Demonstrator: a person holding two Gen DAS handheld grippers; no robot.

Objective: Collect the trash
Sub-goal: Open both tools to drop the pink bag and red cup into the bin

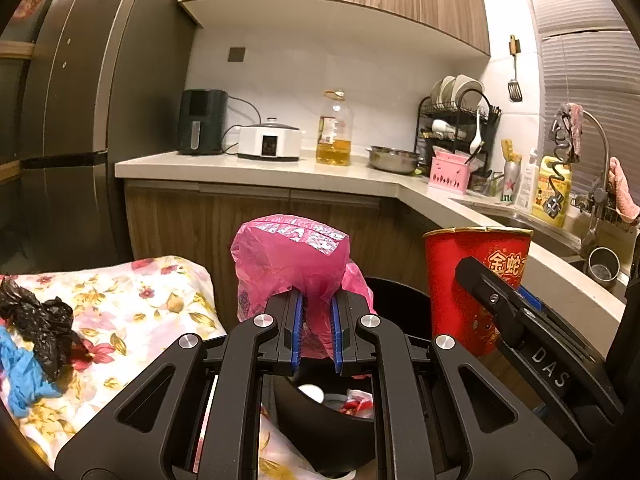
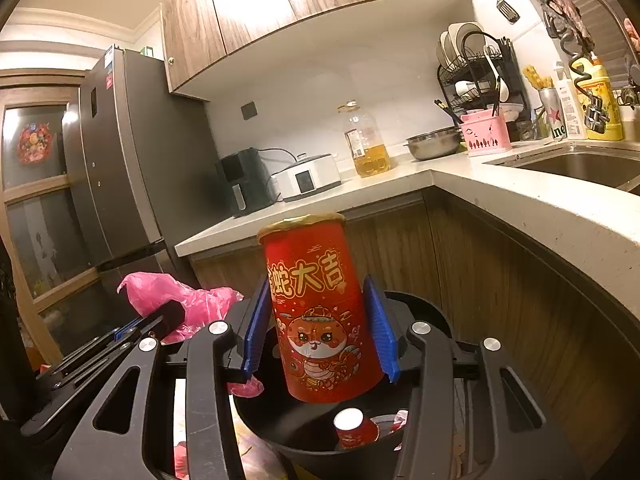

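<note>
My left gripper (image 1: 316, 328) is shut on a crumpled pink plastic bag (image 1: 292, 260) and holds it above the near rim of a black trash bin (image 1: 320, 412). My right gripper (image 2: 320, 332) is shut on a red paper cup (image 2: 320, 312) with gold characters and holds it upright over the same bin (image 2: 280, 420). The cup also shows at the right of the left wrist view (image 1: 468, 280), and the pink bag at the left of the right wrist view (image 2: 176, 296). Inside the bin lie a small red cup (image 2: 354, 428) and other scraps.
A flowered cloth (image 1: 132, 312) at the left carries a black plastic bag (image 1: 40, 320) and a blue piece (image 1: 24, 376). Behind stand the kitchen counter (image 1: 260, 170) with appliances, an oil bottle (image 1: 334, 128), a dish rack, a sink (image 2: 580, 168) and a tall fridge (image 1: 72, 100).
</note>
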